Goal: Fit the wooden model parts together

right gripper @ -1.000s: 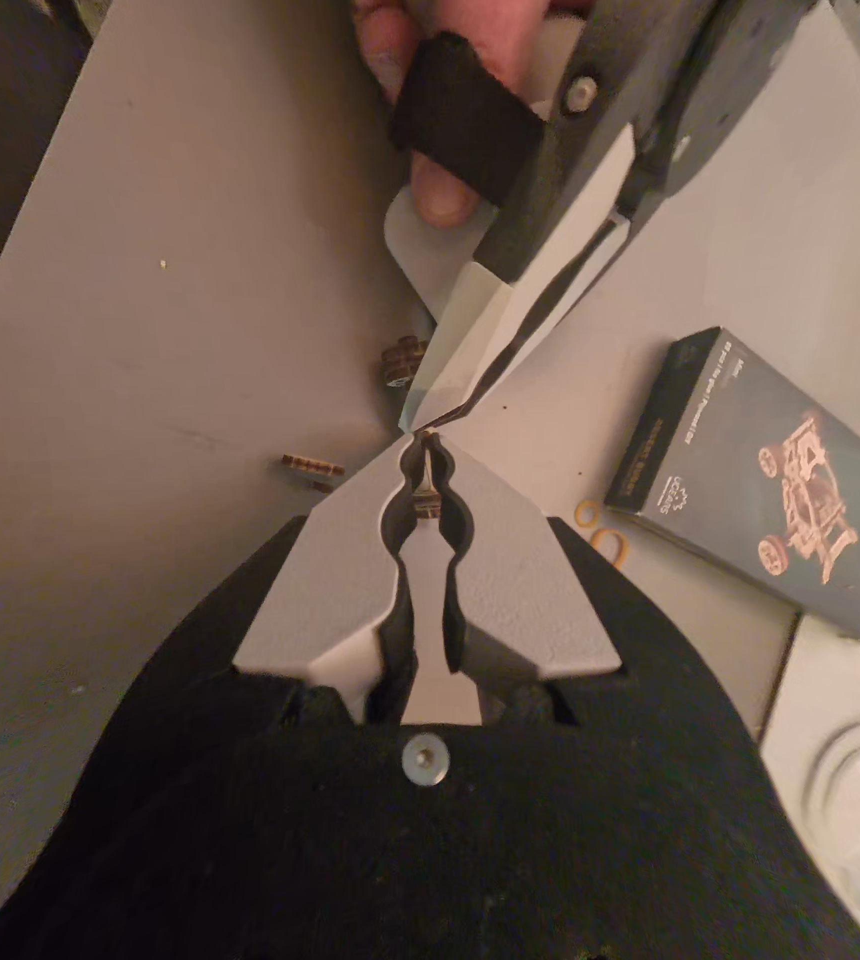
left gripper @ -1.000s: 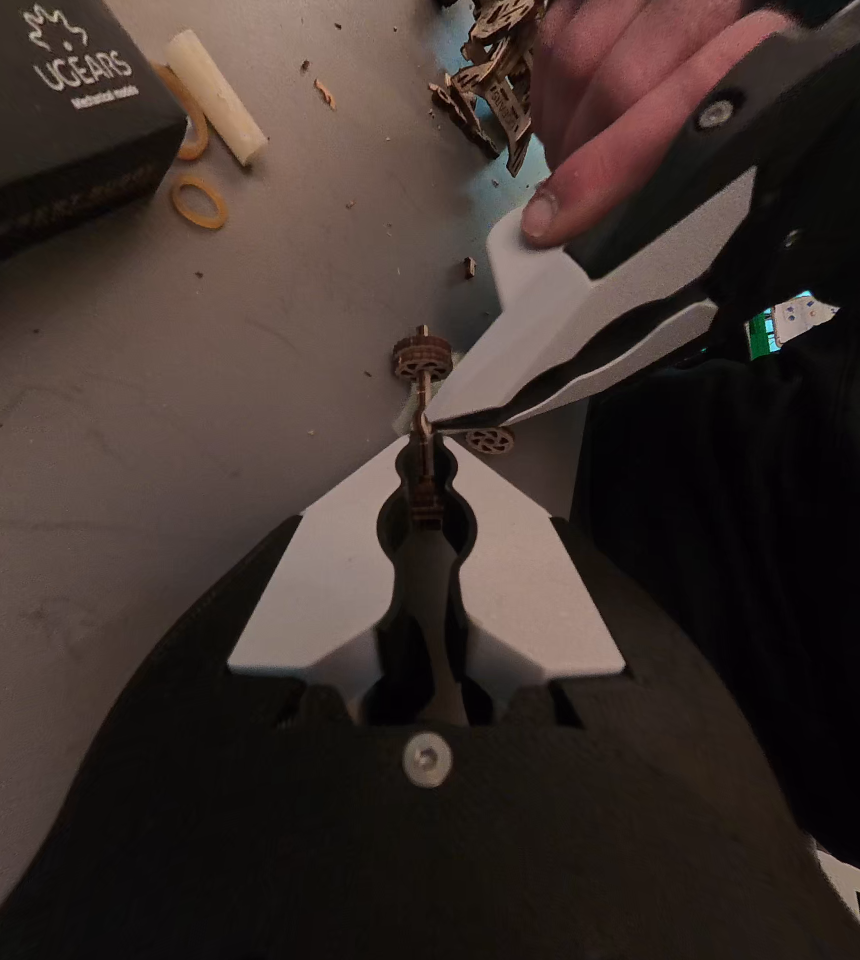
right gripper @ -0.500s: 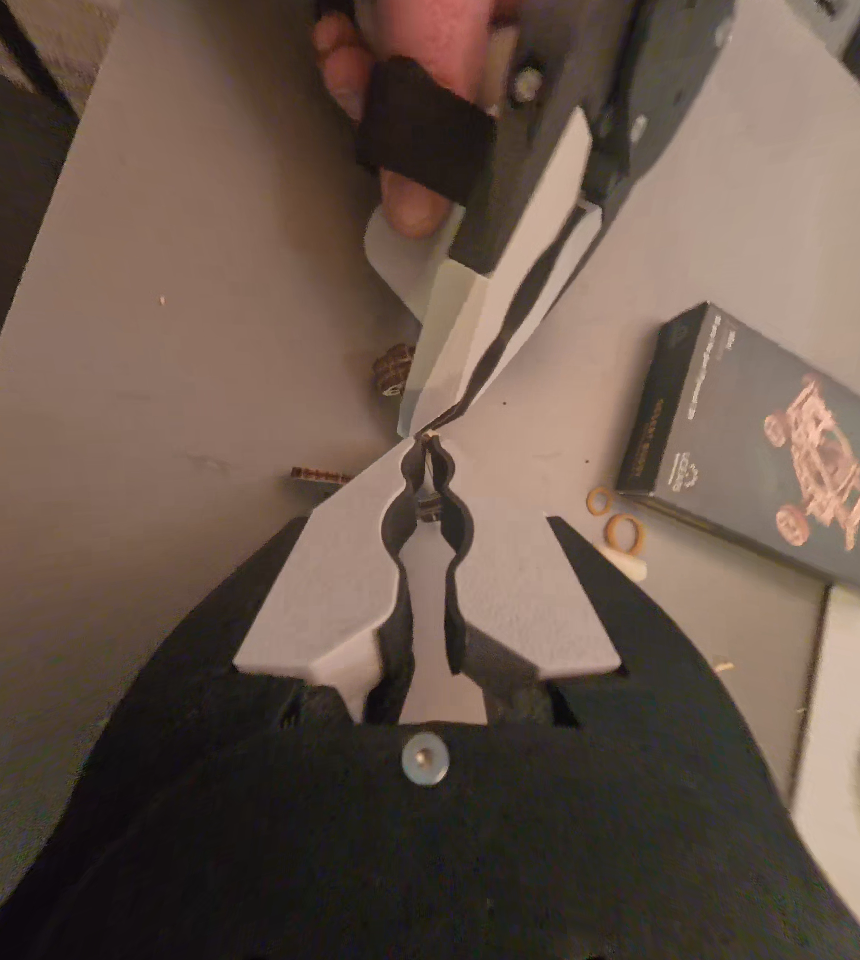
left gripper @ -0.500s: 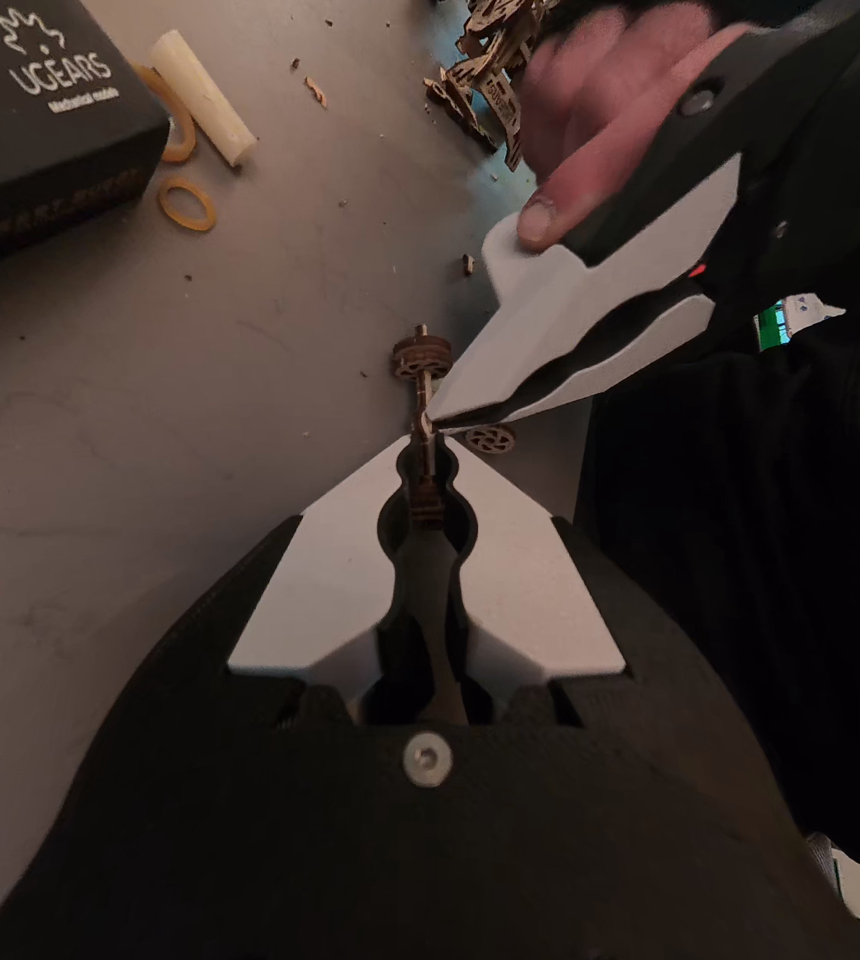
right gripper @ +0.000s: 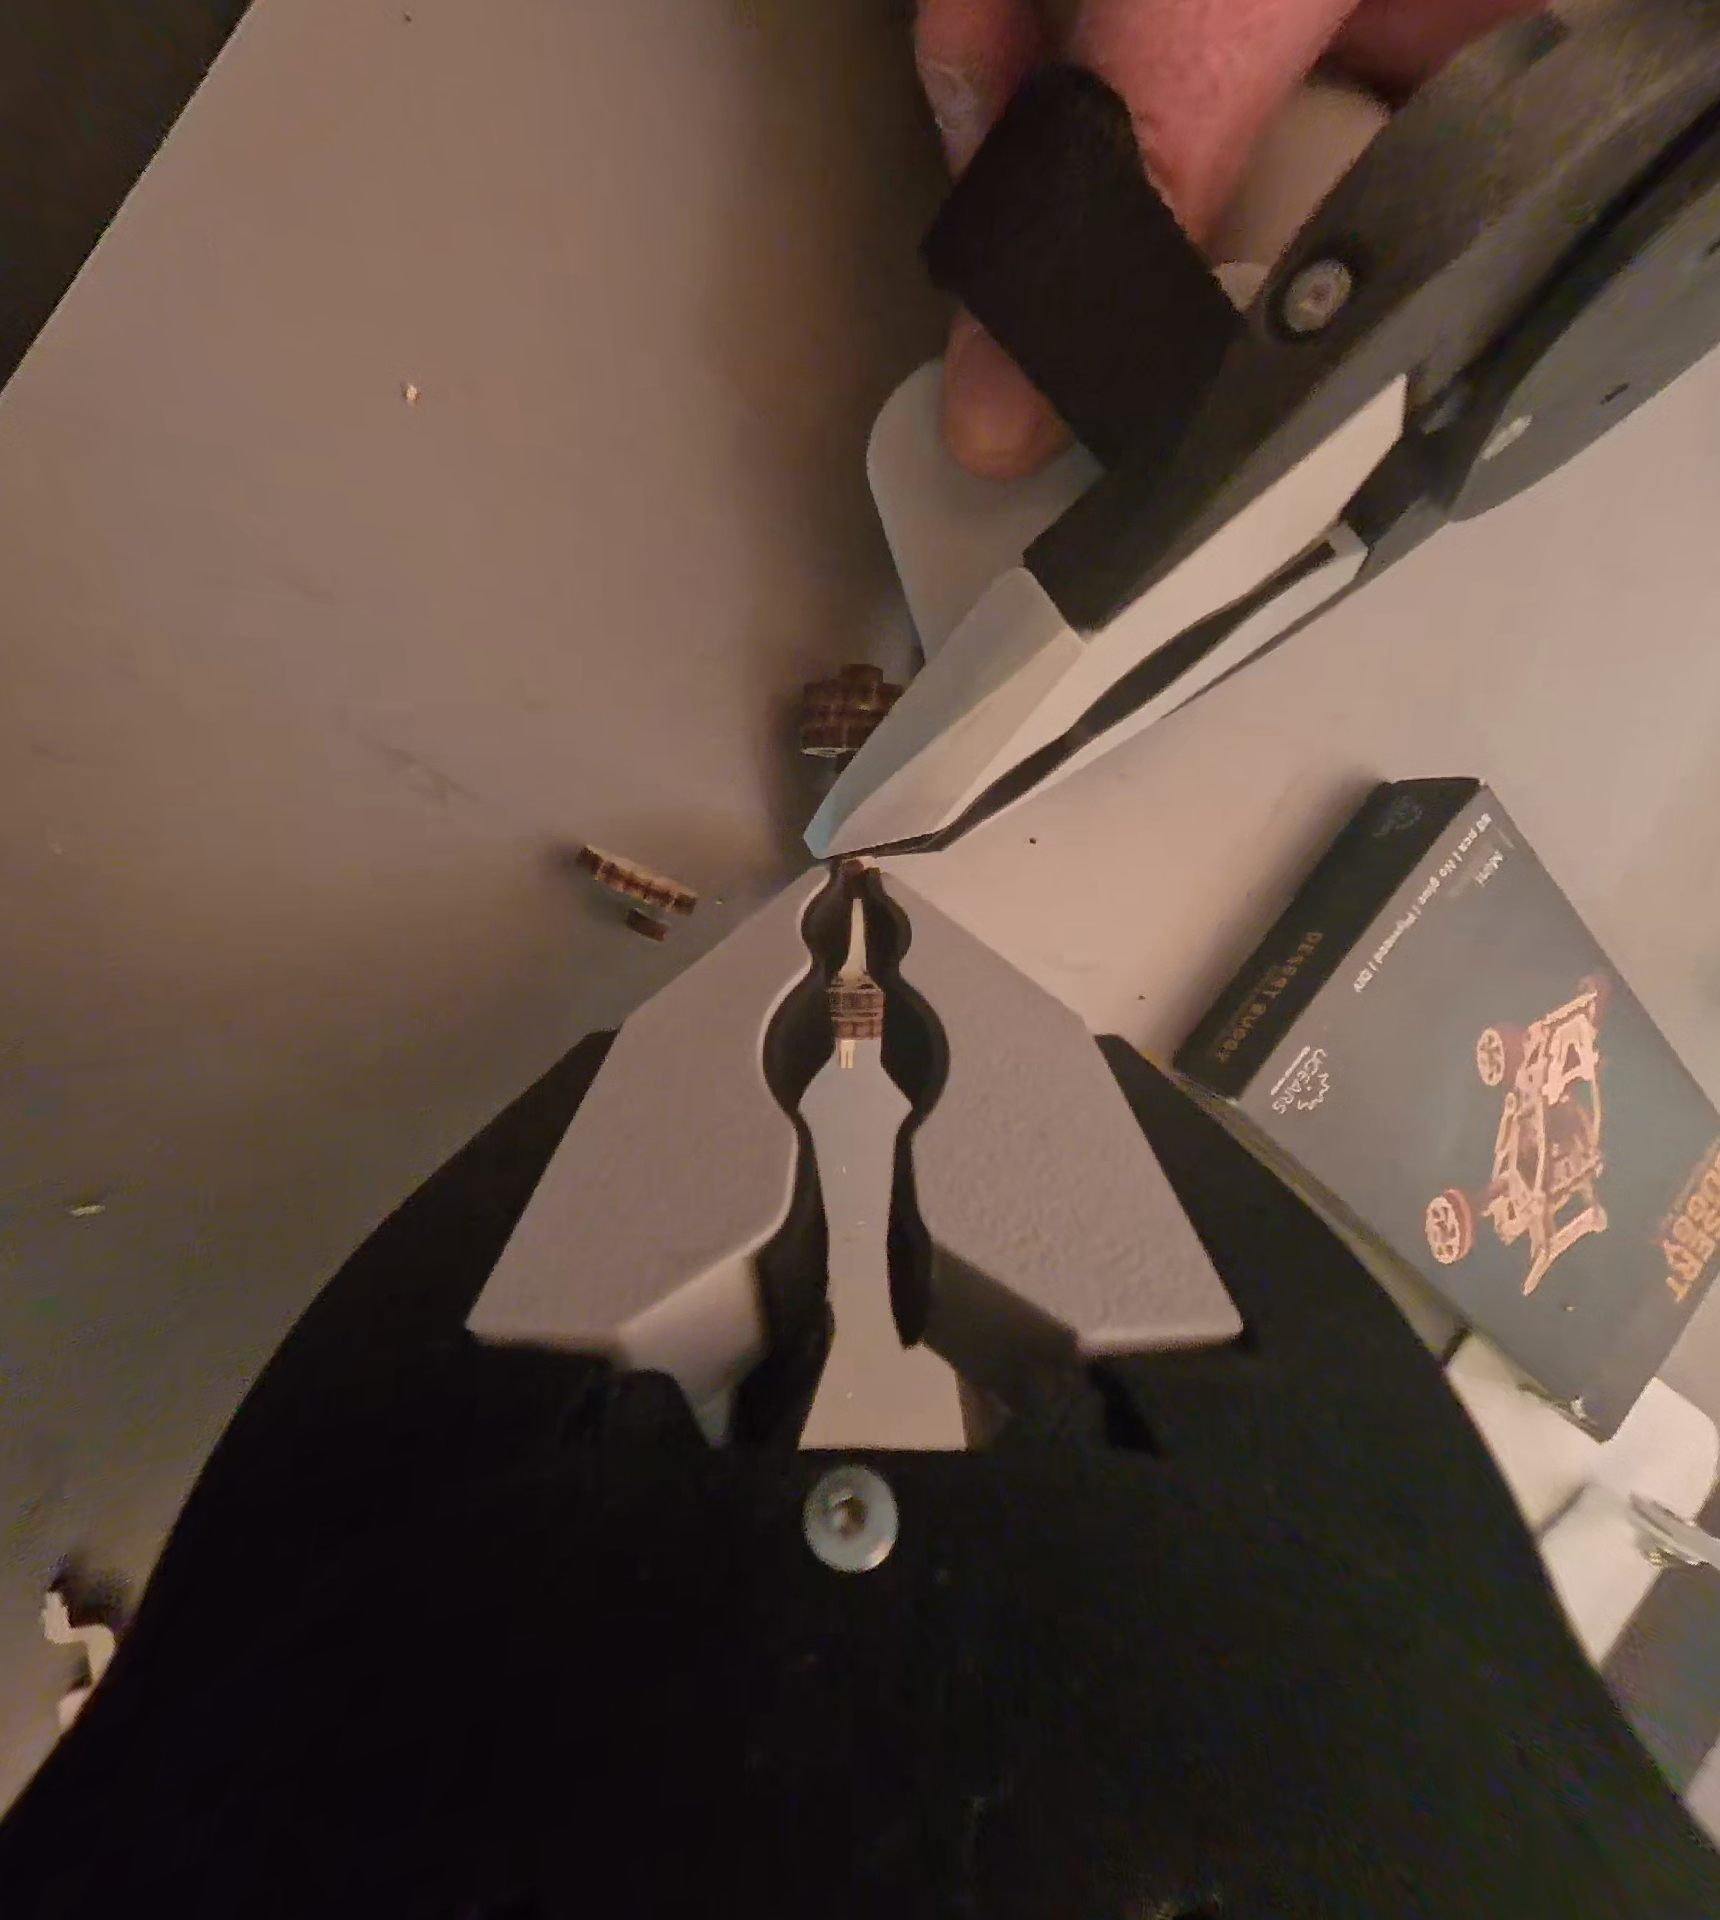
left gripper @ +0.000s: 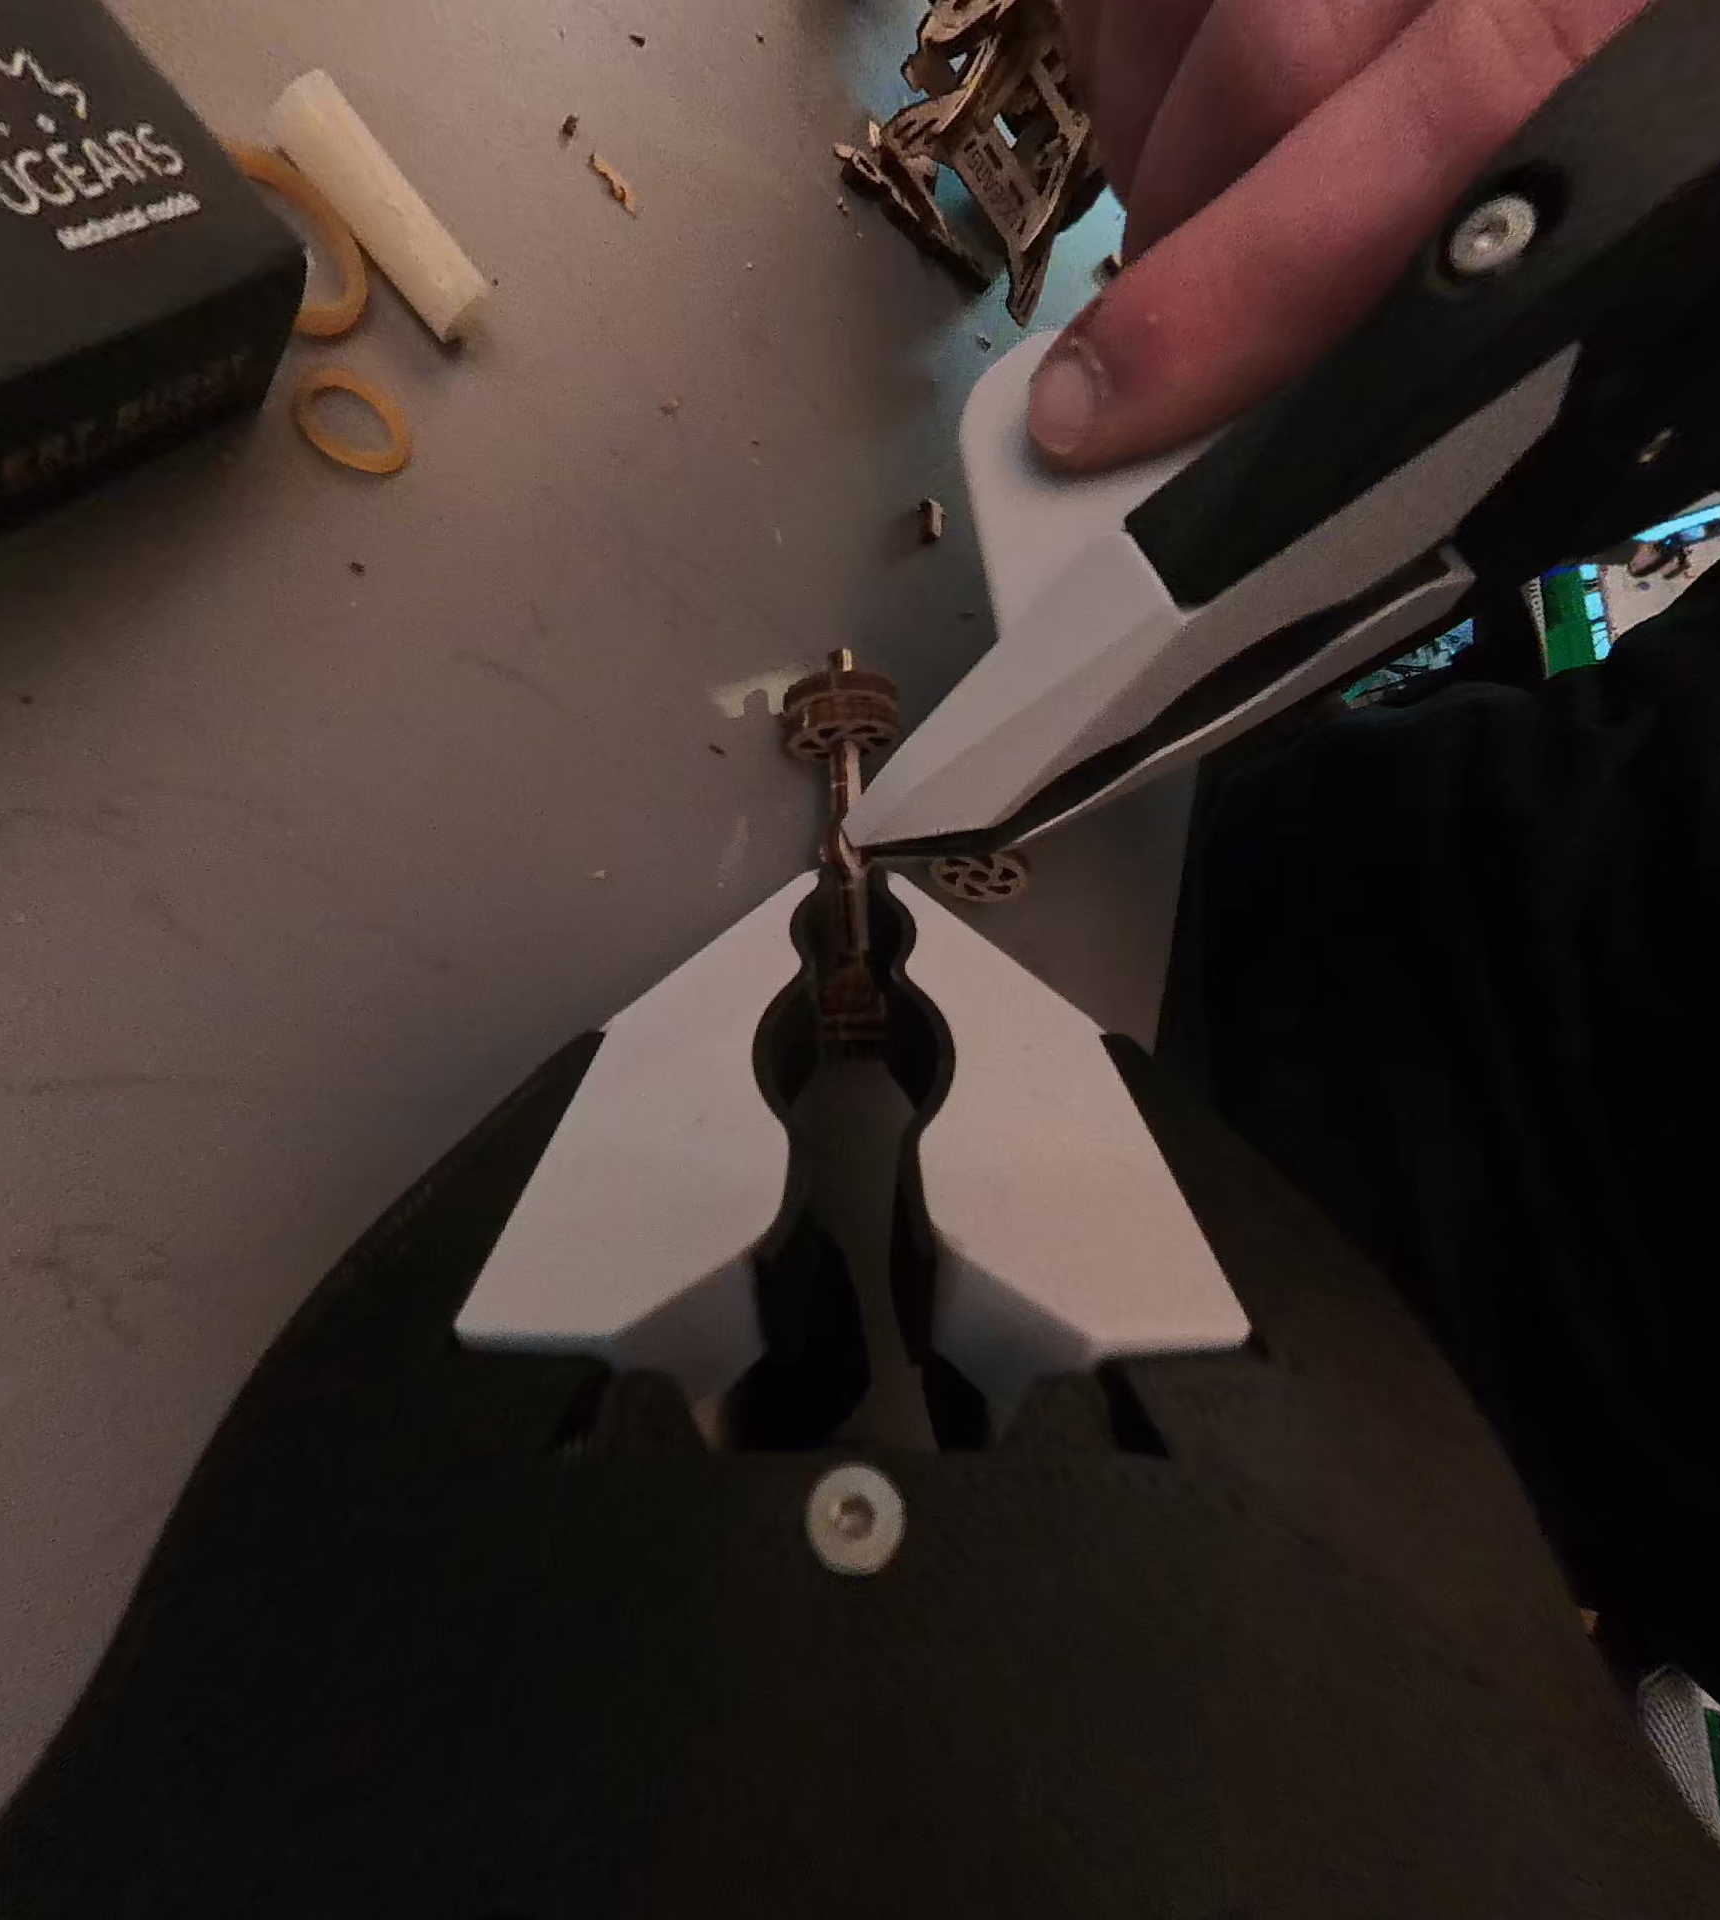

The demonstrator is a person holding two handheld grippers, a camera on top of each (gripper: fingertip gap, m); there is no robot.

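Note:
My left gripper [left gripper: 851,883] is shut on a thin wooden axle [left gripper: 848,800]. The axle carries a gear [left gripper: 840,722] at its far end and a smaller gear [left gripper: 851,1008] between the fingers. My right gripper [right gripper: 851,878] is shut on a short pin with a small gear [right gripper: 851,1003]. In the left wrist view the right gripper [left gripper: 861,844] comes in from the upper right and its tips touch the axle just ahead of my left tips. In the right wrist view the left gripper [right gripper: 830,847] meets my tips the same way. Both hover just above the grey table [left gripper: 316,831].
A loose wooden wheel [left gripper: 981,873] lies under the right gripper. Other wooden bits [right gripper: 638,894] and a gear cluster [right gripper: 840,712] are nearby. A black box [left gripper: 56,260], rubber bands [left gripper: 352,421], a white stick [left gripper: 378,208] and a part-built model [left gripper: 991,156] lie farther off. The table edge [right gripper: 108,343] runs along the left. The grippers are tip to tip, or close to it. My right tips are roughly 10 centimetres from the white stick [left gripper: 378,208].
Both grippers keep their hold and their tips stay together. The right gripper has tilted and shifted slightly, so the box sits elsewhere in its view.

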